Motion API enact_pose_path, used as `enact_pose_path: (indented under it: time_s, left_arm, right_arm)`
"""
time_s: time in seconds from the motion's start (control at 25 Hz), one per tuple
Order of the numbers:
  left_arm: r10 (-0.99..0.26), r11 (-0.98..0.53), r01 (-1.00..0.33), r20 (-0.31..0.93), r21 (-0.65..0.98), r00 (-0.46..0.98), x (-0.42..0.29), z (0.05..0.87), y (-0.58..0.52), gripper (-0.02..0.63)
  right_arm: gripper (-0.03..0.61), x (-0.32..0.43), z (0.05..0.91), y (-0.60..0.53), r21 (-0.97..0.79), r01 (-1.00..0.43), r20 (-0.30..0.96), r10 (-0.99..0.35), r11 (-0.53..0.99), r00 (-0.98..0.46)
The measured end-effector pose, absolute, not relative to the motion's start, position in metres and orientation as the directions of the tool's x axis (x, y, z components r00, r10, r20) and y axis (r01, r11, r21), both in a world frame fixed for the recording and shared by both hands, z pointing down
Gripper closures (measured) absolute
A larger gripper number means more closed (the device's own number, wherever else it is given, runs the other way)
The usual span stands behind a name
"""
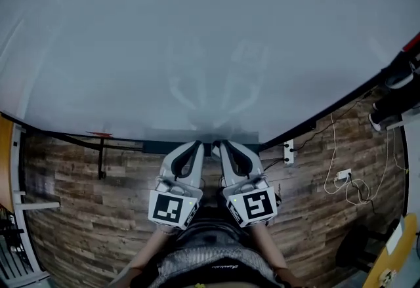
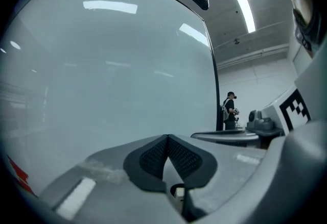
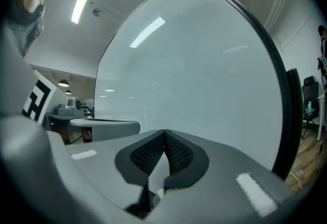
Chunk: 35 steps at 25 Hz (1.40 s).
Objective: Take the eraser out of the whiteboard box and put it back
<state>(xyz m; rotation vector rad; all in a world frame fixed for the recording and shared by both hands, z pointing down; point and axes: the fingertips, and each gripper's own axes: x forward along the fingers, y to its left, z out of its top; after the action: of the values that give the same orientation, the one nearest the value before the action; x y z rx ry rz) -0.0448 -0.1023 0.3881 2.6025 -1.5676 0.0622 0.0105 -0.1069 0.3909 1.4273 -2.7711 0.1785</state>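
**Shut jaws, no eraser in sight**

Your left gripper [image 1: 197,145] and right gripper [image 1: 220,144] sit side by side, with their tips near the lower edge of the whiteboard [image 1: 197,37]. Each has its jaws pressed together on nothing. Neither the eraser nor its box shows in any view. If you search blind this close, you may jab the board or knock the grippers together. If you reach the eraser with the jaws shut, you only shove it away.

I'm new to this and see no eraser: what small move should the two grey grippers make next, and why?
Probably open the right gripper: it and the left gripper are both shut and empty, pointing at the large pale whiteboard, so neither could grasp anything yet.
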Motion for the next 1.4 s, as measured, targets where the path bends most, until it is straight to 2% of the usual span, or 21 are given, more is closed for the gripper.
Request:
enact_pose_path:
  time_s: [0.48, 0.68, 1.4]
  left_arm:
    - [-0.752, -0.644, -0.758, 0.097, 0.1, 0.652, -0.056, 0.399, -0.092, 0.612]
    - [-0.729, -0.665, -0.737, 0.111, 0.116, 0.675, -0.062, 0.406, -0.079, 0.612]
    - [-0.773, -0.626, -0.774, 0.058, 0.1, 0.632, -0.023, 0.382, -0.086, 0.612]
  right_arm:
    - [0.581, 0.014, 0.393, -0.092, -0.073, -0.933, 0.072, -0.931, 0.353, -0.358]
    - [0.581, 0.02, 0.4, -0.079, -0.077, -0.955, 0.078, -0.953, 0.286, -0.291]
    - [0.58, 0.029, 0.383, -0.086, -0.053, -0.903, 0.061, -0.902, 0.425, -0.428]
